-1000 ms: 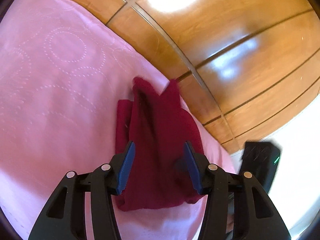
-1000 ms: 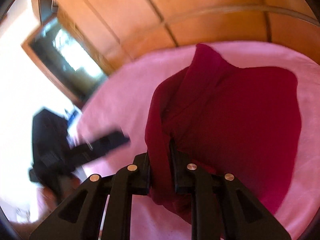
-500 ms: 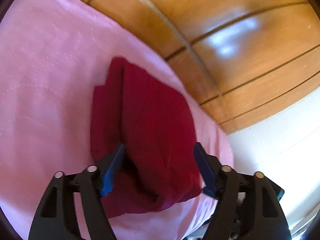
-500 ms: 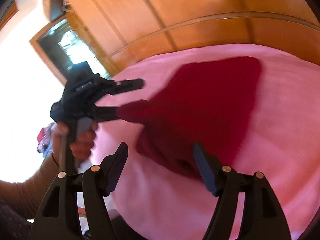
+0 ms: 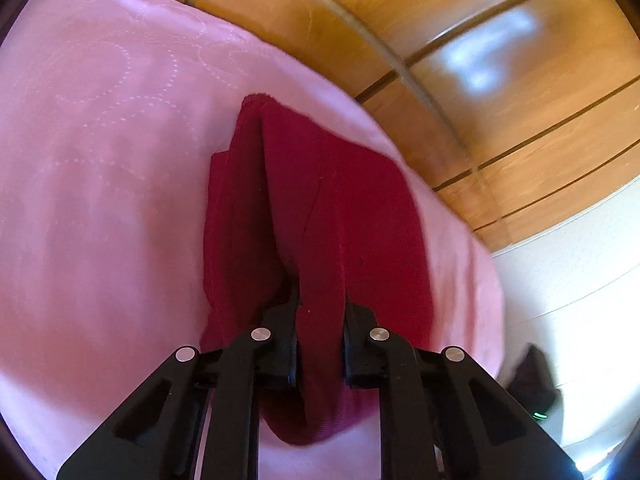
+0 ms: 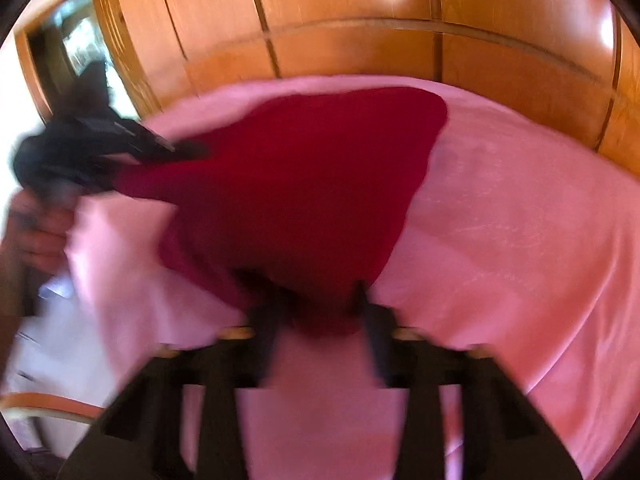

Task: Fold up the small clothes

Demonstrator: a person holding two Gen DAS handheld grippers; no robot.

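A dark red garment [image 5: 320, 208] lies folded on the pink bedspread [image 5: 100, 160]. My left gripper [image 5: 320, 320] has its jaws closing, and the pads pinch a raised fold of the near edge. The right wrist view is blurred. There the garment [image 6: 304, 184] spreads wide, and its near corner sits between the fingers of my right gripper [image 6: 320, 312]. Those jaws are closing but still stand apart. At the left of that view a hand [image 6: 40, 232] holds the left gripper [image 6: 188, 150] on the garment's far corner.
Glossy wooden panels [image 5: 500, 80] rise behind the bed. A white surface [image 5: 580, 300] lies past the bed's right edge, with a black device [image 5: 532, 380] showing a green light. A framed dark opening [image 6: 76, 40] stands at the upper left of the right wrist view.
The left jaws stood wide around the garment and now pinch a fold of it. The right gripper let go of its fold, opened, drew back to the near corner and is narrowing again.
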